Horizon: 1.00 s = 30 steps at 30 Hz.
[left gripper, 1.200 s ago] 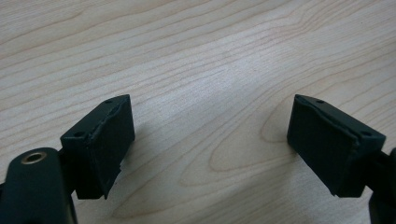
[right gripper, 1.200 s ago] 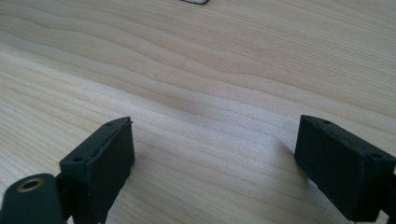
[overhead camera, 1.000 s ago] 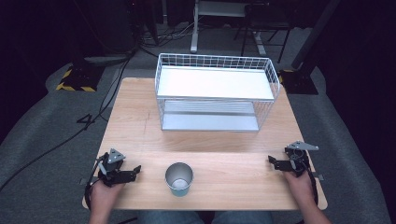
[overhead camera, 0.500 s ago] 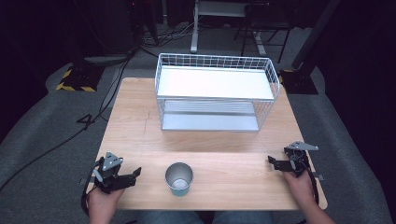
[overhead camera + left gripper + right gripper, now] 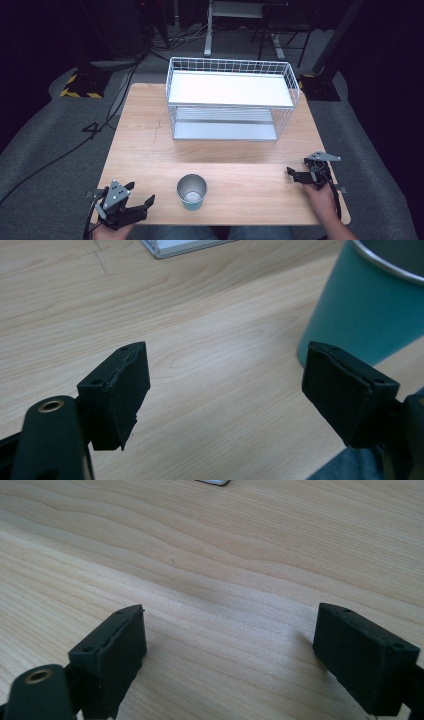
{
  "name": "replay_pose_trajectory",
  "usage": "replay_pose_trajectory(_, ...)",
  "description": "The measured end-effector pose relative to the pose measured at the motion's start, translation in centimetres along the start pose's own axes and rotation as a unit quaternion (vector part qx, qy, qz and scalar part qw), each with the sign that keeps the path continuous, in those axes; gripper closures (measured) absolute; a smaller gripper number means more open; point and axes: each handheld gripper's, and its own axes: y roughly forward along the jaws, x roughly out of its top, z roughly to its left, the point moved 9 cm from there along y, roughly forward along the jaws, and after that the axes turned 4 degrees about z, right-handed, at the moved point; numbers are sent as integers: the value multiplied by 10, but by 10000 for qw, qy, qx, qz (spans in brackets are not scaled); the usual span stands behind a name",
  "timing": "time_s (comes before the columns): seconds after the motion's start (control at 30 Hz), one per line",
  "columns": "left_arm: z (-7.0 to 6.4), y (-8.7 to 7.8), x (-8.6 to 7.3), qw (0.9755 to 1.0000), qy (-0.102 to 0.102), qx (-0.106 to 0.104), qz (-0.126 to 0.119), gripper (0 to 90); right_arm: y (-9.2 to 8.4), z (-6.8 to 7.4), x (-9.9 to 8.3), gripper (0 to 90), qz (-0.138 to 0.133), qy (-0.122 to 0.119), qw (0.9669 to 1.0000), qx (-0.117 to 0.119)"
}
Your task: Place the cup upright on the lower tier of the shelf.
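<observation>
A teal cup with a metal rim stands upright near the table's front edge, at the middle. My left gripper hovers at the front left corner, a short way left of the cup and apart from it. In the left gripper view the jaws of my left gripper stand apart with only bare wood between them, and the cup is ahead on the right. They have just been closing a little. My right gripper rests at the front right; my right gripper is open over bare wood.
A white two-tier wire rack takes up the back middle of the wooden table. Its lower corner is at the top of the left gripper view. Dark floor, cables and a striped mat surround the table.
My left gripper has drawn back toward the table's front edge and lifted slightly, its jaws a little narrower. The right gripper and the cup have not moved.
</observation>
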Motion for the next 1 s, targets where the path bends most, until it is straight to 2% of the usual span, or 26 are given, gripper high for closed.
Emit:
replay_pose_trajectory(0.03,0,0,0,10000,0,0,0,200,0,0,0,141,0,0,10000,0)
replay_pose_trajectory(0.07,-7,-2,1,9999,129,4,-11,200,0,0,0,144,0,-3,10000,2)
replay_pose_trajectory(0.1,-7,-2,1,9999,129,4,-11,200,0,0,0,144,0,-3,10000,2)
replay_pose_trajectory(0.2,-21,-4,1,9995,301,-5,6,199,0,0,0,148,0,-3,10000,5)
replay_pose_trajectory(0.23,-21,-4,1,9995,301,-5,6,199,0,0,0,148,0,-3,10000,5)
replay_pose_trajectory(0.33,-35,-5,0,9988,475,-85,20,198,0,0,0,148,-1,-8,10000,5)
replay_pose_trajectory(0.4,-39,-5,0,9987,495,-126,17,196,0,0,0,148,-3,-12,10000,8)
replay_pose_trajectory(0.6,-57,-2,3,9967,749,-304,21,182,0,0,0,148,2,-5,10000,5)
replay_pose_trajectory(0.7,-62,0,3,9961,782,-405,37,180,0,0,0,148,1,-6,10000,5)
replay_pose_trajectory(0.73,-68,3,3,9957,790,-480,29,177,0,0,0,148,0,-6,10000,7)
replay_pose_trajectory(0.87,-77,9,4,9946,885,-546,35,173,0,0,0,149,0,-7,10000,6)
replay_pose_trajectory(0.93,-85,15,4,9940,879,-648,7,170,0,0,0,151,0,-13,10000,5)
replay_pose_trajectory(0.97,-85,15,4,9940,879,-648,7,168,0,0,0,151,0,-13,10000,5)
replay_pose_trajectory(1.0,-90,20,4,9941,798,-736,3,167,0,0,0,151,-1,-11,10000,6)
